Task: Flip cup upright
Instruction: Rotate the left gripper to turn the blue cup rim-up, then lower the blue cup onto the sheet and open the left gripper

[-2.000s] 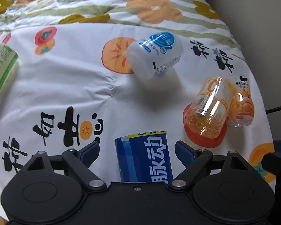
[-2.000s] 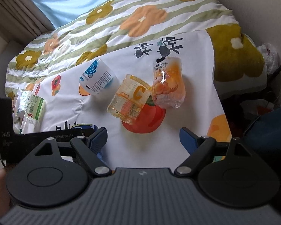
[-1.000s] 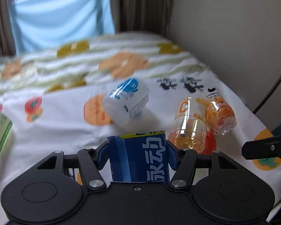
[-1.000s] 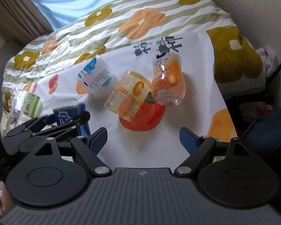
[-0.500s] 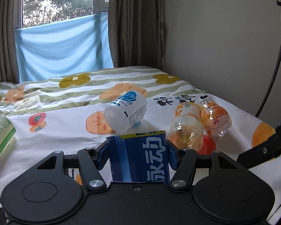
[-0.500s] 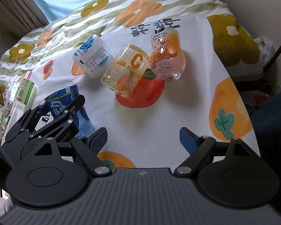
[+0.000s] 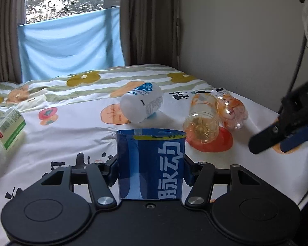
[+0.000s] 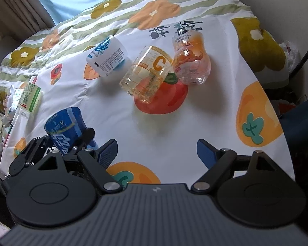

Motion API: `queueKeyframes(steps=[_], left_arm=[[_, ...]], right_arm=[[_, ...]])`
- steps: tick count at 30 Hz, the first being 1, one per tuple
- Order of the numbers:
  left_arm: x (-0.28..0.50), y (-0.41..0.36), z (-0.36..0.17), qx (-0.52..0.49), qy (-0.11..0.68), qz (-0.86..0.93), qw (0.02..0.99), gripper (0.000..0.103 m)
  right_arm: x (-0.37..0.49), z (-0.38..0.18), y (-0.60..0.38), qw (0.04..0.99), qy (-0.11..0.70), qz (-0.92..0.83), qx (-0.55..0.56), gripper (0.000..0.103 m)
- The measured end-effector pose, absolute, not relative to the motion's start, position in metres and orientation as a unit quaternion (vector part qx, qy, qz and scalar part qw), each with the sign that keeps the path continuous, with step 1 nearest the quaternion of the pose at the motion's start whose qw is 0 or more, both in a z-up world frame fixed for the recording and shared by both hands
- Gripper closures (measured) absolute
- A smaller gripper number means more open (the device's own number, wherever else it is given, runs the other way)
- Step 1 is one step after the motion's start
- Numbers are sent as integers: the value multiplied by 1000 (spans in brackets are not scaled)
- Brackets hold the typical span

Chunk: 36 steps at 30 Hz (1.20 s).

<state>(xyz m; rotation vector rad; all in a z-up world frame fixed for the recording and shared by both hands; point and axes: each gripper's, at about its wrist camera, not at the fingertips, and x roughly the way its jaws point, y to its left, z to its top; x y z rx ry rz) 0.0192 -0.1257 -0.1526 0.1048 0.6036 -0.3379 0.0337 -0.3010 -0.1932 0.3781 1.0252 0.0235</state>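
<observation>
1. Your left gripper (image 7: 151,167) has clamped the blue cup (image 7: 151,164) and swung it from lying flat to mouth-up.
2. It is held low over the bedsheet (image 8: 164,123) — perhaps touching; the base is hidden.
3. Your right gripper (image 8: 156,150) hangs wide open, holding nothing — set down, then release.

My left gripper (image 7: 151,171) sits low centre of its frame, fingers clamped tight. My right gripper (image 8: 156,150), low centre of its view, is spread wide; it seems to hover, though I can't confirm contact.
</observation>
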Motion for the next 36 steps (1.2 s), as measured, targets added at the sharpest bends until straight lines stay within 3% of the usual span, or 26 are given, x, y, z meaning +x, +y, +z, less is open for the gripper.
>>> queueKeyframes(steps=[6,13,31,32,34,36], left_arm=[[13,-115,-149,33,288,-149,945,40],[26,-131,-155,18,224,-169,960,40],[21,-127,-165,27,290,-176,940,39],[22,-127,-165,27,294,-177,939,37],[23,-128,-164,28,303,-180,935,18],[24,-129,-160,35,303,-178,936,9]], right_arm=[[35,-192,-296,856,486,11,179,4],[36,-196,-293,854,489,4,176,4],[35,-196,-288,854,488,10,180,4],[35,-196,-287,854,488,10,180,4],[34,-195,-287,855,487,10,180,4],[33,-193,-286,856,485,12,181,4]])
